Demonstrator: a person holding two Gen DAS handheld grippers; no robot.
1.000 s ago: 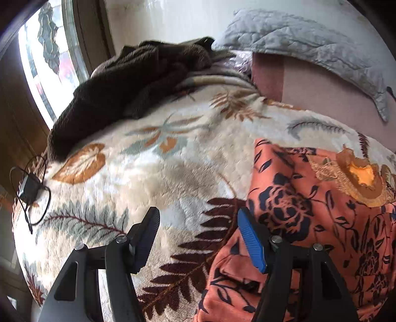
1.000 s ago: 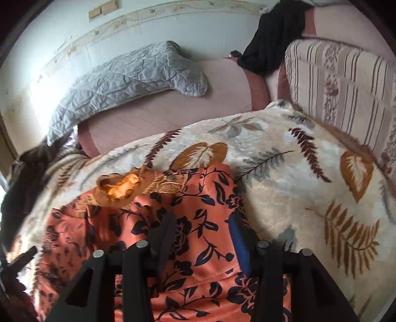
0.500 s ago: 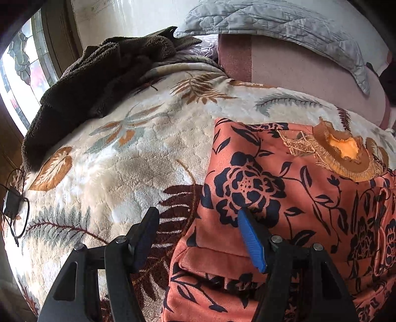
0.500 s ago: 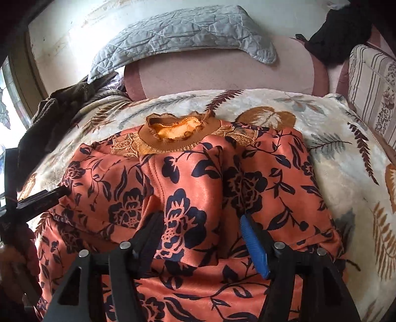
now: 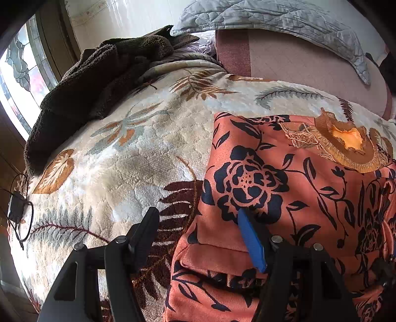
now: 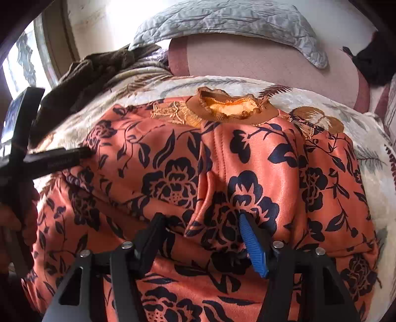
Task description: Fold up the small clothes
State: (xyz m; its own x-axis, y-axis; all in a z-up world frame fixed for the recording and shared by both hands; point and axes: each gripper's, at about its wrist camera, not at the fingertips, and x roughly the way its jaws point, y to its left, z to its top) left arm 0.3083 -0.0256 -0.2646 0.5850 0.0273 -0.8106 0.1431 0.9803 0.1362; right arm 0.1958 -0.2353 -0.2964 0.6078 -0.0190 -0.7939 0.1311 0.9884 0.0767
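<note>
An orange top with dark blue flowers and a tan knit collar (image 6: 232,109) lies on a leaf-patterned blanket (image 5: 138,153), its sides folded in toward the middle. In the left wrist view the top (image 5: 284,178) fills the right half. My left gripper (image 5: 198,220) is open and empty over the top's left edge. My right gripper (image 6: 201,223) is open and empty above the top's middle, where the folded panels meet. The left gripper also shows at the left edge of the right wrist view (image 6: 57,158).
A dark brown fleece (image 5: 94,84) is heaped at the blanket's far left. A grey quilted pillow (image 6: 222,22) lies on the pink sofa back (image 6: 272,64). A black garment (image 6: 373,64) hangs at the far right. A small black device with a cable (image 5: 16,208) lies at the left edge.
Both grippers have moved in over the top, which now fills more of both views. The right gripper swung left from the blanket side to the top's middle. Both stay open.
</note>
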